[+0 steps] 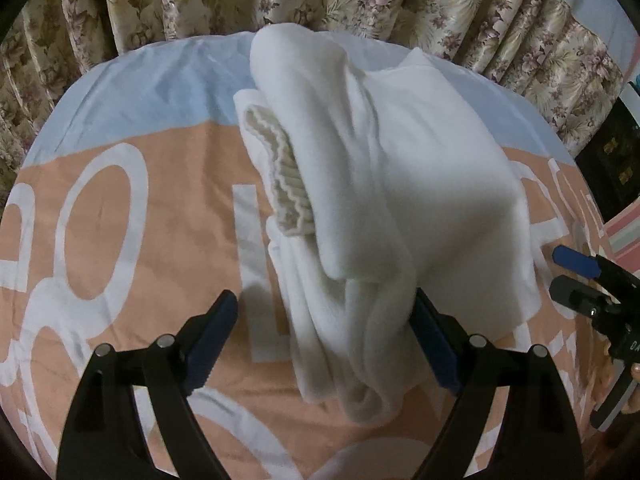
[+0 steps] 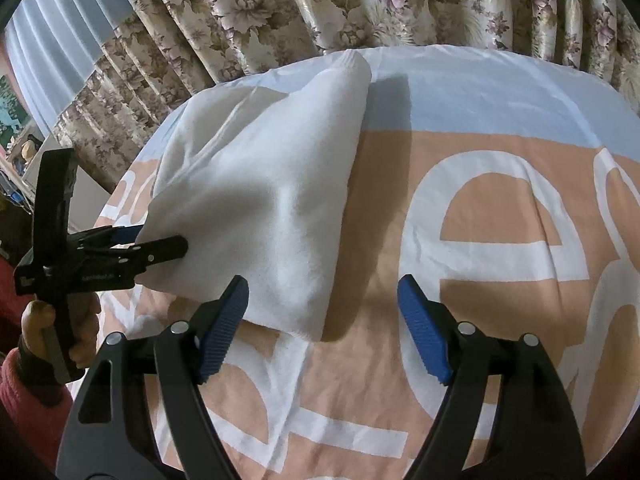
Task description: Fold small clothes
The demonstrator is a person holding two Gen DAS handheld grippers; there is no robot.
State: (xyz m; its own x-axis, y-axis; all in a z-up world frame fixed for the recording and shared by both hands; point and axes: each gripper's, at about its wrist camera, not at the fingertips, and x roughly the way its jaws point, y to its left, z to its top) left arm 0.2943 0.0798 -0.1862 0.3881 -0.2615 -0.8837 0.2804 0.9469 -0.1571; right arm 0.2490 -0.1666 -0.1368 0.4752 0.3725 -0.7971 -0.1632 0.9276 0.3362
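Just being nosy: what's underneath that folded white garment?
The white garment lies on a peach, white and pale-blue printed sheet. Big white letters run under it; the covered part of the print cannot be seen.

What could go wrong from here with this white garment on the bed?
The folded white garment looks bulky and loosely stacked, with a ribbed cuff sticking out on one side; it may slump or unfold. The left gripper is open with thick folds between its fingers, so closing could grab too many layers. The right gripper is open beside the garment's edge; a careless move could drag it across the bedsheet.
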